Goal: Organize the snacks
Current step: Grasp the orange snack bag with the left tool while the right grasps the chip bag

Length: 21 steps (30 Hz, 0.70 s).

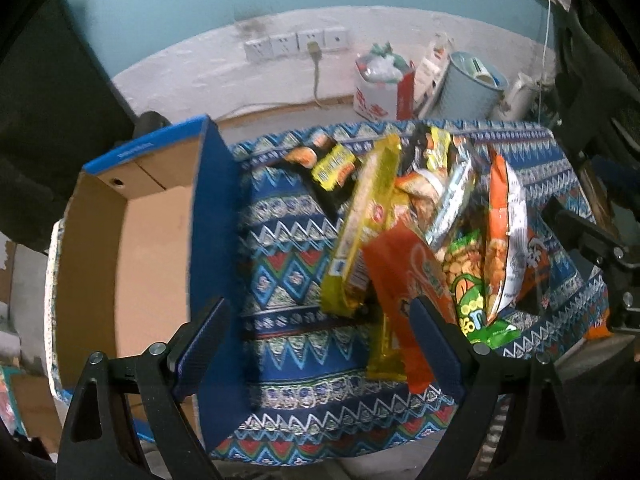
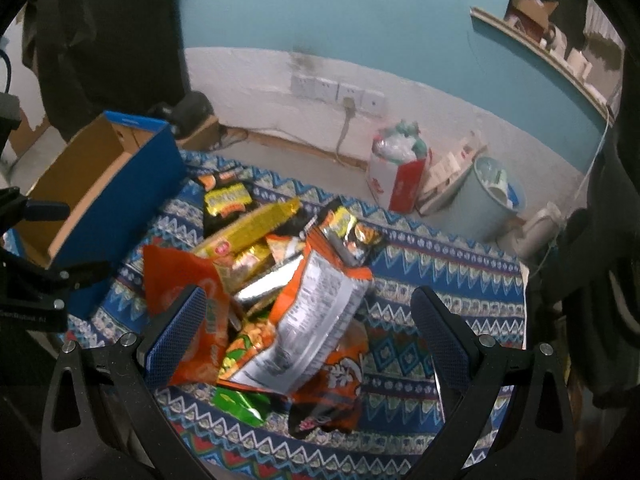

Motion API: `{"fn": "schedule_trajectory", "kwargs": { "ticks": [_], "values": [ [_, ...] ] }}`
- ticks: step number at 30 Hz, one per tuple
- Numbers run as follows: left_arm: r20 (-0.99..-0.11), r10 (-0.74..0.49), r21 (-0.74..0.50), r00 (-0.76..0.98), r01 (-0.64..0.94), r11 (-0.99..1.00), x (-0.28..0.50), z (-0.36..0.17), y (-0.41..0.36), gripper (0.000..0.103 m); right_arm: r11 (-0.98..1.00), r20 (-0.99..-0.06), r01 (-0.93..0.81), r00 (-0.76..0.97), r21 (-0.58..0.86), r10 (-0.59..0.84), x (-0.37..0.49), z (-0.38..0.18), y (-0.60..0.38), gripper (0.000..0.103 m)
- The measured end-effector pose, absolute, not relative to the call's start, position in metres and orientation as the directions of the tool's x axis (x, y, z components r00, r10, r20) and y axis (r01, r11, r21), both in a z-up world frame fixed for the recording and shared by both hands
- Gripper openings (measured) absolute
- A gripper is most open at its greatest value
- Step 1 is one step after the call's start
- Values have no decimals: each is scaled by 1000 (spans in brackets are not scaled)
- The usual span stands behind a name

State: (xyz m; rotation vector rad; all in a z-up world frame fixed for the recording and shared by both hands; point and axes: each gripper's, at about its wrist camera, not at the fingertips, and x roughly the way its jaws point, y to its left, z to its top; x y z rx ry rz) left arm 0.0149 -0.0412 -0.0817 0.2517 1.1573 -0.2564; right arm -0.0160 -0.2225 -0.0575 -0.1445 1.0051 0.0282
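A heap of snack packets lies on the patterned cloth (image 1: 288,272): a long yellow packet (image 1: 360,220), an orange packet (image 1: 404,280), a green peanut bag (image 1: 468,284) and an orange-and-white bag (image 1: 504,232). An empty blue cardboard box (image 1: 216,208) stands left of the heap. My left gripper (image 1: 320,312) is open, its right finger against the orange packet, nothing between the jaws. My right gripper (image 2: 309,296) is open above the heap, straddling the orange-and-white bag (image 2: 320,312); its left finger overlaps the orange packet (image 2: 180,276). The box (image 2: 120,200) sits at far left.
Behind the table are a red-and-white bag (image 2: 396,184), a pale blue bin (image 2: 484,200) and wall sockets (image 2: 340,92) with a cable. A black-and-yellow packet (image 2: 226,200) lies at the heap's far end. Bare cloth shows right of the heap (image 2: 440,264).
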Motion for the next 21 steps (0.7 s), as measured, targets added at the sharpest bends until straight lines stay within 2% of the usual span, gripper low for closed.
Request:
{"fn": "schedule_trajectory", "kwargs": {
  "ticks": [7,21],
  "values": [
    [-954,-67,44,293,355,934,22,-115,-63,92,997,-896,-49,443,-52,-25,-8,-85,-236,100],
    [-982,-63,3,179,344,939,39,-166,-91,92,999,-916,-5,400,-33,-28,0,-110,-256,100]
  ]
}}
